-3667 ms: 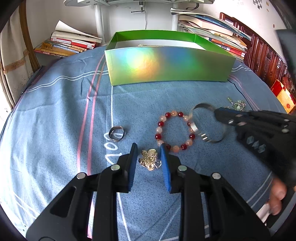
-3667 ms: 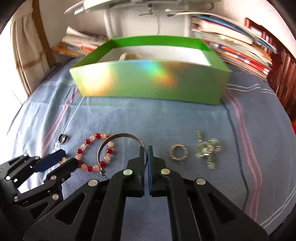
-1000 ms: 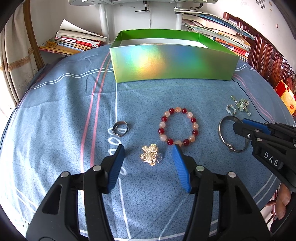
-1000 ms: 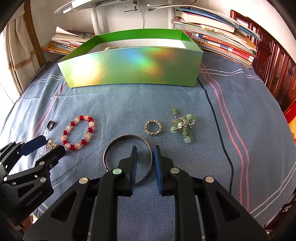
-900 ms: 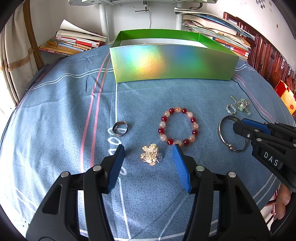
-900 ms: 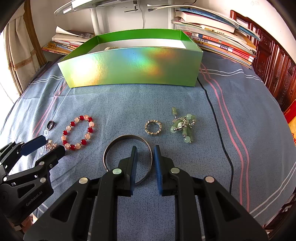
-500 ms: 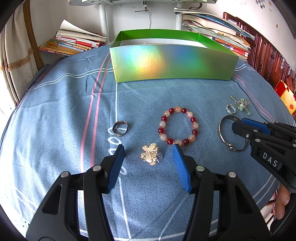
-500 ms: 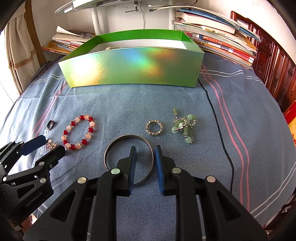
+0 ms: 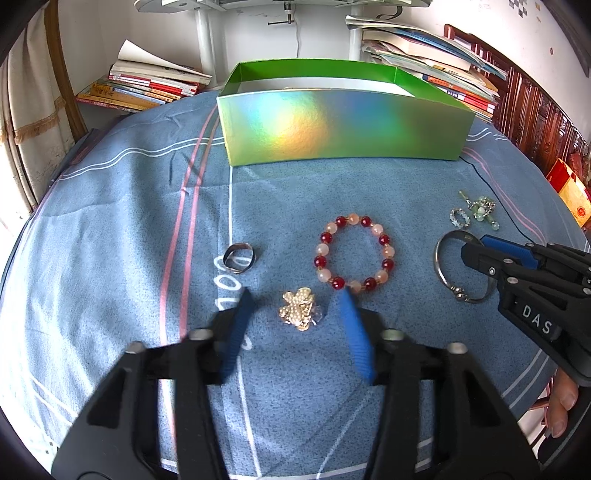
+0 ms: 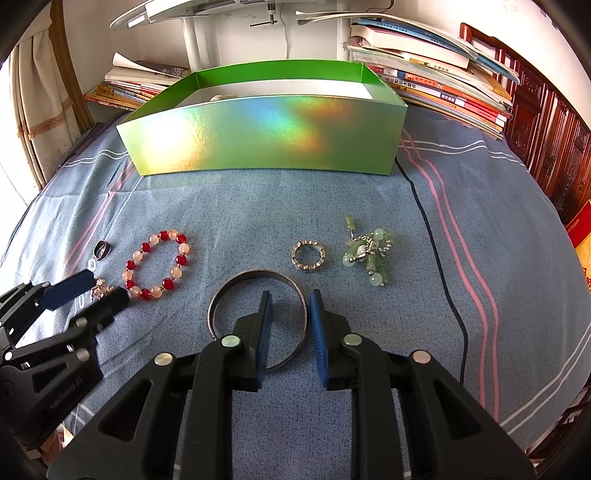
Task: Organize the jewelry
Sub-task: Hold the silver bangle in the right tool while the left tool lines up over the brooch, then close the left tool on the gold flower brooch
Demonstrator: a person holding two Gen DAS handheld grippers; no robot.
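I see a blue striped cloth (image 9: 110,229) over the table, book stacks (image 10: 436,85) along a white wall (image 9: 110,29) w/ dark wood cabinet (image 10: 546,147) at right, curtain (image 9: 26,140) left, bright daylight.

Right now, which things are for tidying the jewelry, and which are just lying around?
For the job: green box; bead bracelet; bangle; gold brooch; dark ring; sparkly ring; jade charms; left claw and right claw, both open.

Just lying about: books; blue cloth; black cord; curtain.
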